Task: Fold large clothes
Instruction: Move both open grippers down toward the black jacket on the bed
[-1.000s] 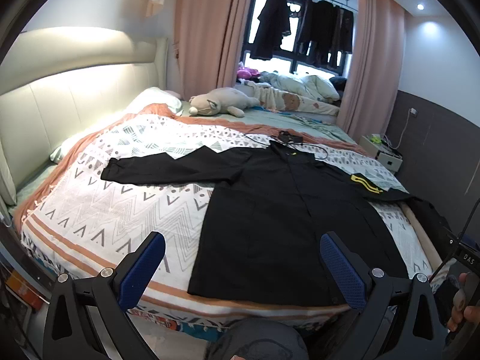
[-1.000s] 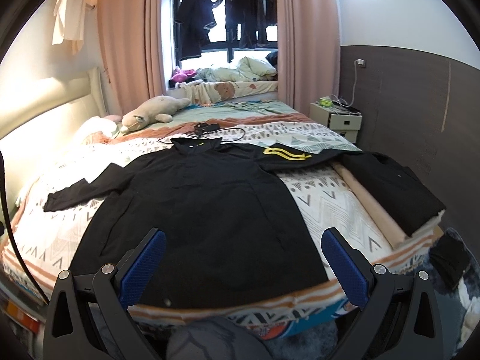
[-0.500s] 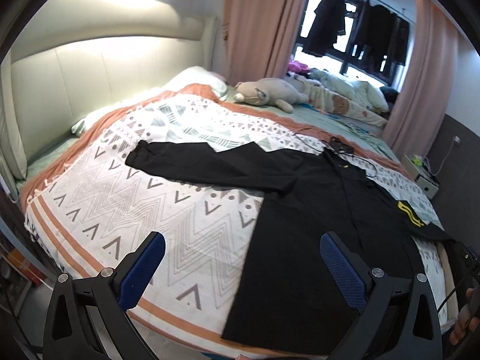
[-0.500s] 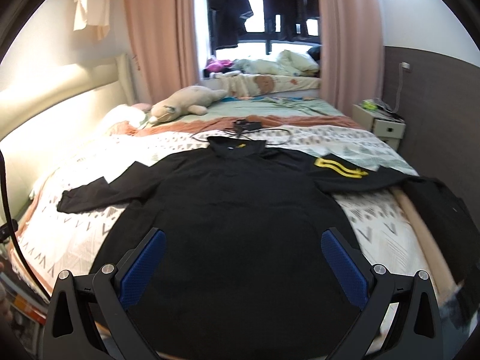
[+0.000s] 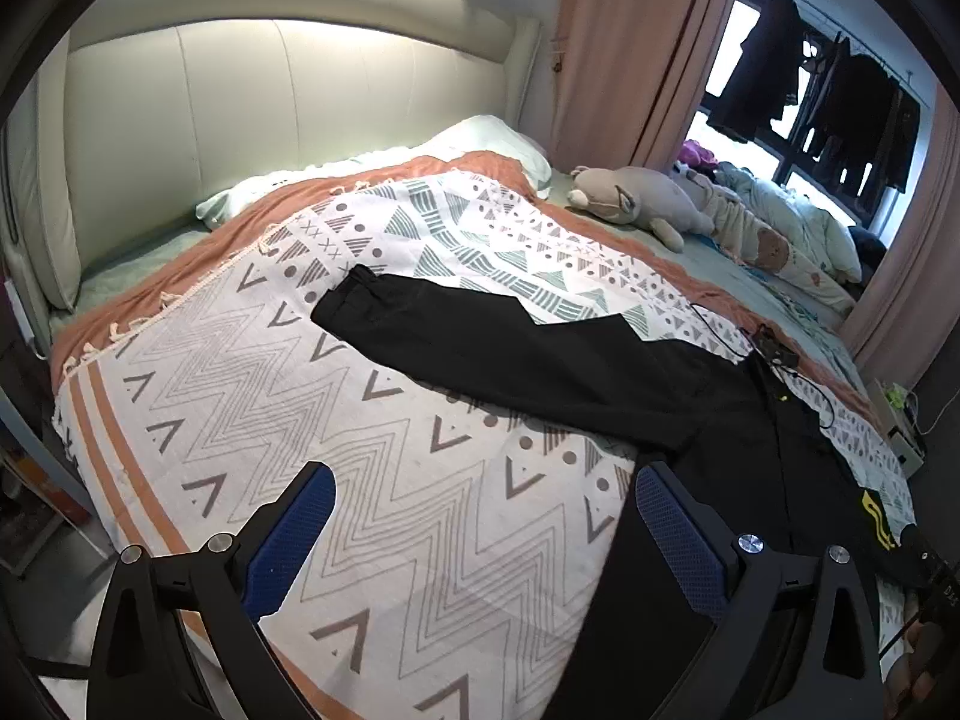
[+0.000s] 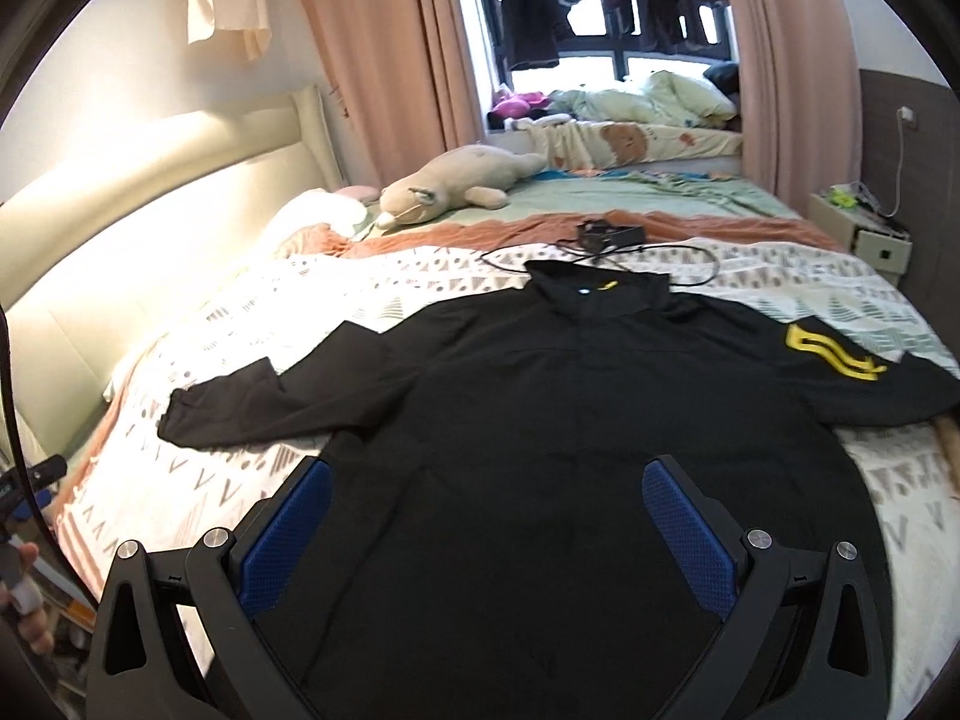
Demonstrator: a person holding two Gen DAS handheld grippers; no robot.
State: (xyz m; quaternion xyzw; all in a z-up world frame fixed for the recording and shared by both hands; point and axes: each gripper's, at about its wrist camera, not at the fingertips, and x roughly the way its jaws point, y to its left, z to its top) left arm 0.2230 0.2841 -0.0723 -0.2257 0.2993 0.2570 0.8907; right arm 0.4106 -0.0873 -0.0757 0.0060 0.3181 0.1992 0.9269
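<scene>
On bedspread (image 5: 252, 408): black jacket (image 6: 570, 420) flat; both claws agape.

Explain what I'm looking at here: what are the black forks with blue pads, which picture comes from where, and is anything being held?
Those forks are two handheld grippers, one in each of a person's hands, each with a fisheye camera looking along its fingers. One picture is from the left gripper, the other from the right gripper. Both have their jaws wide apart and hold nothing. On the patterned bedspread a black jacket lies spread flat, sleeves out; its far sleeve stretches toward the headboard. A plush toy lies farther back.
</scene>
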